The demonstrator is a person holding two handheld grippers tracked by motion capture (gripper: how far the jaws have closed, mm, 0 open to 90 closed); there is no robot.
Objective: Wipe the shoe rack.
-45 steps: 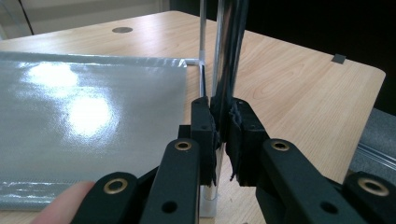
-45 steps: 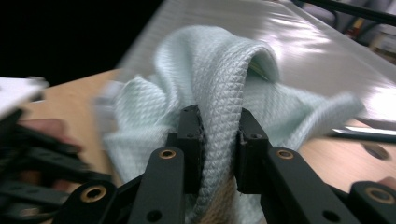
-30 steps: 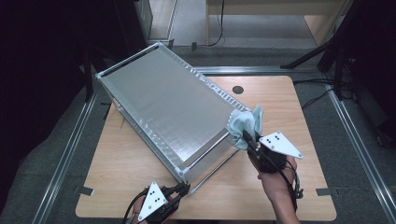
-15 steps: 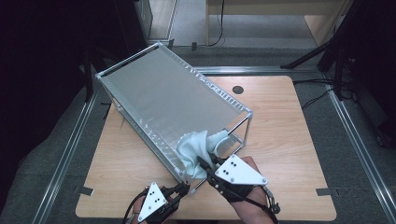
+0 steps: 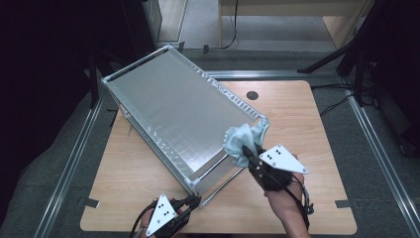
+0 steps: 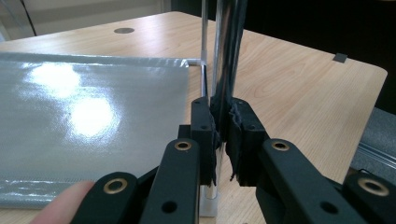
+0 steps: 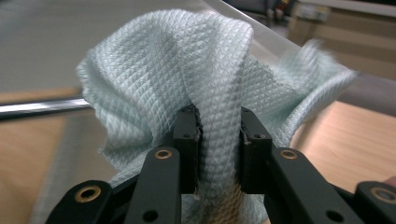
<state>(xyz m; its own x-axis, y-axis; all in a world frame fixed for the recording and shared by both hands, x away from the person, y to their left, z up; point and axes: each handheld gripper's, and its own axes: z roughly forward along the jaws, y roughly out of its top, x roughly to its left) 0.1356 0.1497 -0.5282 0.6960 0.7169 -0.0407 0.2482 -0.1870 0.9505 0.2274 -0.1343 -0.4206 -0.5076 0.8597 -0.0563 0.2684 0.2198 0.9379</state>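
At the near right corner of the tilted metal frame (image 5: 188,119), a pale blue-green cloth (image 5: 241,140) is bunched against the frame's silvery sheet and edge rail, above the worktop (image 5: 307,124). The right gripper (image 5: 249,151) has the cloth pinched between its fingers (image 7: 187,140), which are closed on a thick fold of the waffle-weave fabric; they have just been easing slightly apart, with the cloth still pressed between them. The rest of the cloth billows up and over the fingertips toward the sheet. At the frame's nearest corner, low at the front edge of the worktop, the left gripper (image 5: 194,201) is clamped tight on a chrome tube (image 6: 224,56) of the frame, its fingers (image 6: 203,135) squeezed against the tube from both sides. The frame leans with its far end raised. A small round dark hole (image 5: 252,95) sits in the wooden worktop beyond the cloth.
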